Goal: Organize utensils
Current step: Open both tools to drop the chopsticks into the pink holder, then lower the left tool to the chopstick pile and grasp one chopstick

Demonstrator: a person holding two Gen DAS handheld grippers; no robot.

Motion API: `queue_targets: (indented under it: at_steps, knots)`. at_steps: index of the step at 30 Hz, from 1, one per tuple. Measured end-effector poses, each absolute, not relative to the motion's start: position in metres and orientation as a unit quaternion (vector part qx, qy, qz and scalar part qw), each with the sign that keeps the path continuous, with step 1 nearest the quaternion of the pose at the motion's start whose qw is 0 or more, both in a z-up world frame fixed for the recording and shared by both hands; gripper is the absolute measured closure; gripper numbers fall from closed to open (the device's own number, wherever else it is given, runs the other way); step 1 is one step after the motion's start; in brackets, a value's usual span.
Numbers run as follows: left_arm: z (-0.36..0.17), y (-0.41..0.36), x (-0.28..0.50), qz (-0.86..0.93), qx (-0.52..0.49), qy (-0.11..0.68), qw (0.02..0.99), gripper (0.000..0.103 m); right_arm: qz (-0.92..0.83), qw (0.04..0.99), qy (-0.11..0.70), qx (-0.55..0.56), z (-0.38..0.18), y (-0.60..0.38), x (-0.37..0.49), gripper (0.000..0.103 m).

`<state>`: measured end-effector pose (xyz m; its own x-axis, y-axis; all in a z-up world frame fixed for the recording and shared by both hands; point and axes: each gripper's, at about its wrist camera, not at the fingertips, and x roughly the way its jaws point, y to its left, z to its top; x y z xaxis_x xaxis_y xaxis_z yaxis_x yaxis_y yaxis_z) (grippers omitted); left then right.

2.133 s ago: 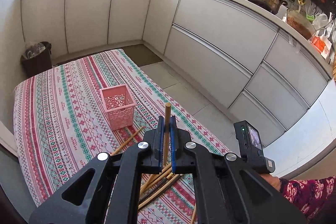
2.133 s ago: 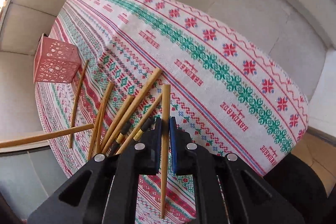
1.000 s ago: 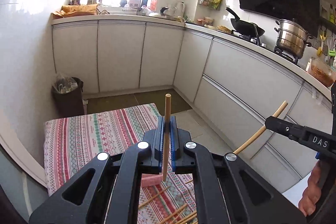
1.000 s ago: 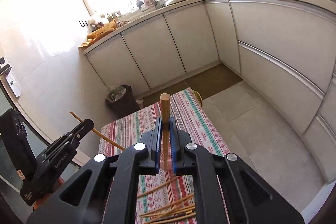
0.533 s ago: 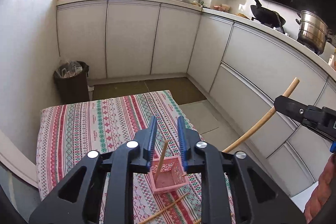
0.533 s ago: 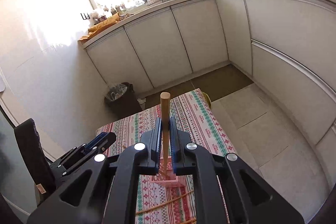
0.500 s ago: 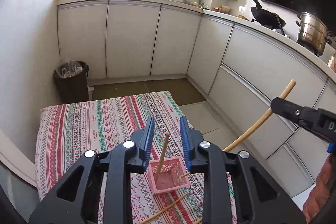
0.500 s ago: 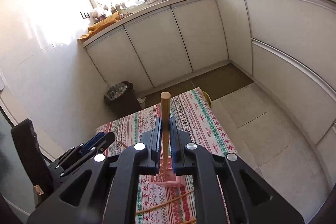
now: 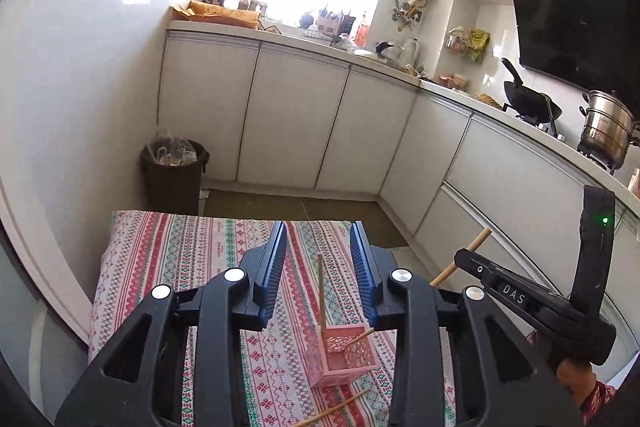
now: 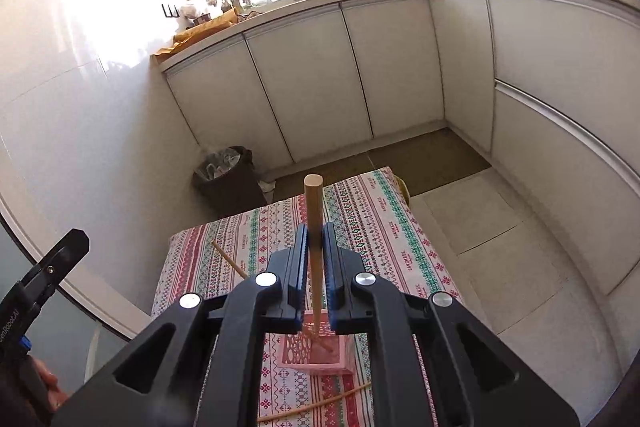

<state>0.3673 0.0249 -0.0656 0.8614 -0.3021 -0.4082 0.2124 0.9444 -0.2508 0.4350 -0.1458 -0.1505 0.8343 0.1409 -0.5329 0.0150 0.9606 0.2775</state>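
A pink perforated basket (image 9: 340,359) stands on the striped cloth (image 9: 180,251), below and ahead of my left gripper (image 9: 320,247), which is open and empty. A wooden chopstick (image 9: 320,287) stands upright in the basket. My right gripper (image 10: 316,239) is shut on another wooden chopstick (image 10: 314,211) and holds it upright above the basket (image 10: 316,351). The right gripper and its chopstick also show at the right of the left wrist view (image 9: 472,255). A loose chopstick (image 9: 332,409) lies on the cloth in front of the basket.
The cloth-covered table (image 10: 408,243) stands in a kitchen corner with white cabinets (image 9: 292,123) behind it. A dark waste bin (image 9: 172,171) stands on the floor past the far left edge. A wok (image 9: 528,103) and a steel pot (image 9: 608,131) sit on the counter at right.
My left gripper let its chopstick drop into the pink basket and has opened wider and risen. My right gripper has kept its chopstick over the basket.
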Motion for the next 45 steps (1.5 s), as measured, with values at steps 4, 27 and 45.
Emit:
queue_targets:
  at_steps: [4, 27, 45]
  knots:
    - [-0.08, 0.035, 0.37, -0.119, -0.115, 0.243, 0.956, 0.065, 0.033, 0.941, 0.299, 0.155, -0.167, -0.143, 0.44, 0.058]
    - [-0.149, -0.012, 0.362, -0.213, 0.036, 0.366, 0.905, 0.007, -0.082, 0.98, 0.159, 0.091, -0.171, -0.197, 0.295, 0.006]
    - [-0.307, -0.076, 0.378, -0.349, 0.313, 0.544, 0.696, 0.054, -0.051, 0.842, 0.464, 0.271, -0.311, -0.231, 0.266, 0.007]
